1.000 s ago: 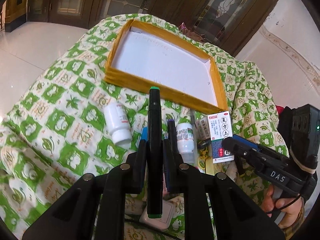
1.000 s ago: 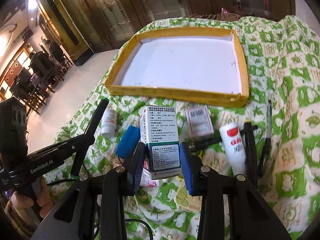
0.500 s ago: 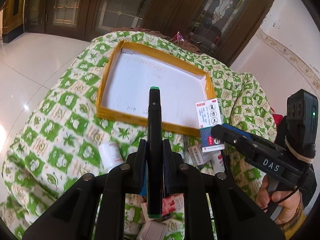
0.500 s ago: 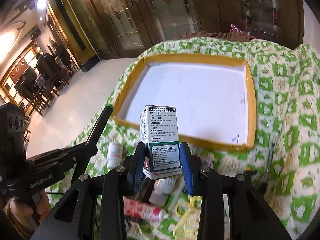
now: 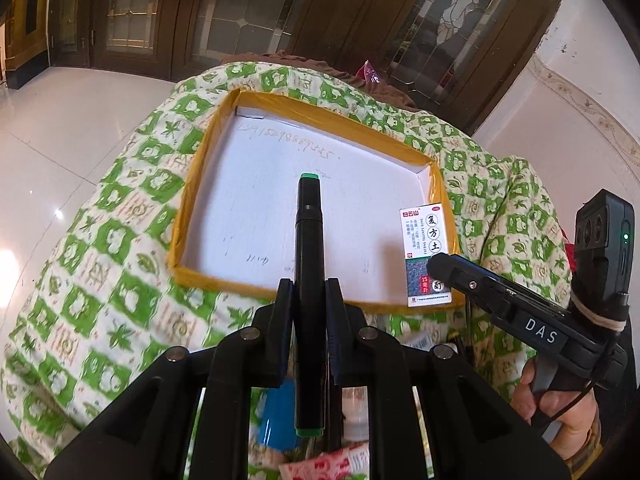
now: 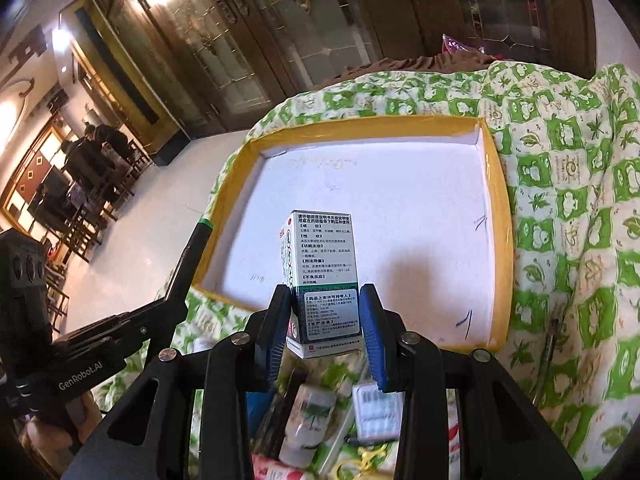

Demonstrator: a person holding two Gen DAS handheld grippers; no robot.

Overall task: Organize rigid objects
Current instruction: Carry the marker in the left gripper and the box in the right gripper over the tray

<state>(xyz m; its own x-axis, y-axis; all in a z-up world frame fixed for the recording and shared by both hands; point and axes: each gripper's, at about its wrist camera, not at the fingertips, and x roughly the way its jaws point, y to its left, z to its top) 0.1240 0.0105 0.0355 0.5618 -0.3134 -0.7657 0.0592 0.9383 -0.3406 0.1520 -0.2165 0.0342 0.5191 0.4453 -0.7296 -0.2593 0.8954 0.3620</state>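
Black marker [image 5: 308, 280] between left fingers [image 5: 285, 312].

Background: dark wooden doors [image 5: 248, 12] with leaded glass panels fill the upper frame in both views. Glossy pale tiled floor [image 5: 52, 148] at left, reflecting light. White wall [image 5: 580, 92] with ornamental border at upper right of the left view. Dark wooden chairs [image 6: 80, 208] at left of the right view; warm lamp glare upper left.

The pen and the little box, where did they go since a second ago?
Both were carried up off the quilt toward the yellow tray. The black marker in the left gripper and the medicine box in the right gripper now hang over it. Both grips stayed shut; the tray stayed put.
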